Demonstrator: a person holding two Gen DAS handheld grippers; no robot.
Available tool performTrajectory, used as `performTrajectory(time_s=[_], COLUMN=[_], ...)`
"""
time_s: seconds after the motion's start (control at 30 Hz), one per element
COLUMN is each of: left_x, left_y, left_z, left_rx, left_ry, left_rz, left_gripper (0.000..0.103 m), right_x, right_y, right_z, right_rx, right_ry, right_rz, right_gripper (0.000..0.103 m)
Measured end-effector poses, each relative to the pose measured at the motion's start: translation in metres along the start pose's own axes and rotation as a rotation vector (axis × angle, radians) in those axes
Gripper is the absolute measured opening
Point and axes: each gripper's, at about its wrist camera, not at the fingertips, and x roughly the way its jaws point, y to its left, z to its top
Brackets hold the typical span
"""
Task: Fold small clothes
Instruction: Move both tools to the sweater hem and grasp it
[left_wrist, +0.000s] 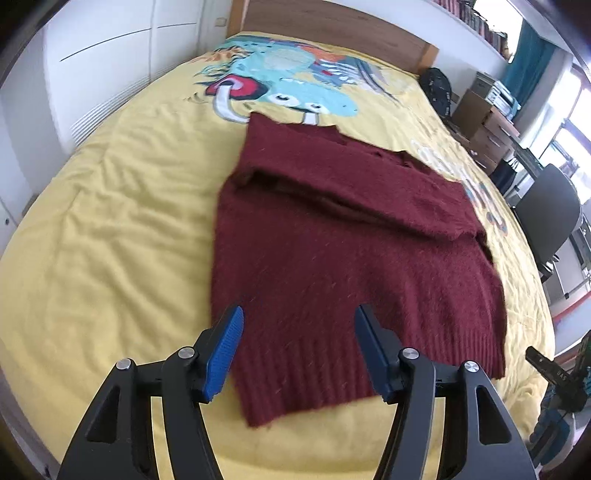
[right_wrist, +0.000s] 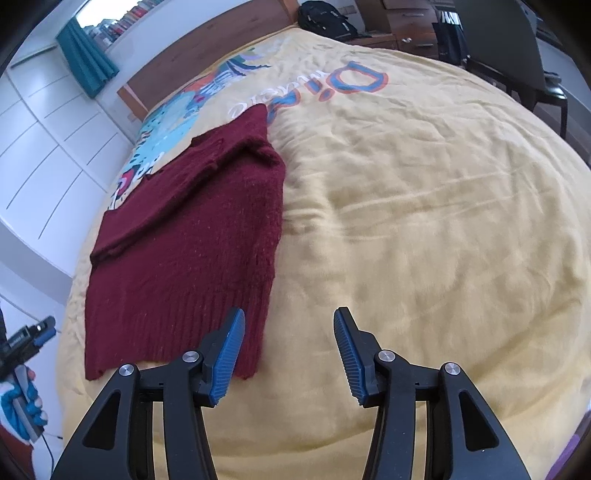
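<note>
Your left gripper (left_wrist: 298, 350) points steeply down, jaws apart, nothing between its pads. Your right gripper (right_wrist: 290, 354) tilts down likewise, jaws apart and empty.

A bedroom at home: bed (left_wrist: 110, 206) under yellow cartoon cover, wooden headboard (left_wrist: 332, 26), white wardrobe (right_wrist: 48, 147).

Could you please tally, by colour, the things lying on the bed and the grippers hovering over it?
Dark red: 1, the fuzzy knitted sweater, lying partly folded.
Yellow: 1, the printed cartoon bedspread under it.
Black with blue pads: 2, the left gripper and the right gripper, both open and empty.
Total: 4
</note>
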Motion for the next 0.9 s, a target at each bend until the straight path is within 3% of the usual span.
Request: performTrajectory(time_s=[0.47,0.8,0.9], left_x=[0.023,0.033,0.039], left_y=[0.034,0.049,0.053], left_z=[-0.032,-0.034,-0.033], left_rx=[-0.110,-0.147,-0.160], left_ry=[0.106,0.124,0.132], left_rz=[0.001,0.010,0.012], left_gripper=[0.057,0.057,0.064], right_x=[0.007,0.026,0.033], right_y=[0.001,0.007,0.009], right_z=[-0.002,0.003,0.006], right_rx=[0.004,-0.006,-0.004], right_ry=[0.032,0.063,0.071], right_rz=[0.012,0.016,0.022], right_gripper=[0.052,0.054,0.056])
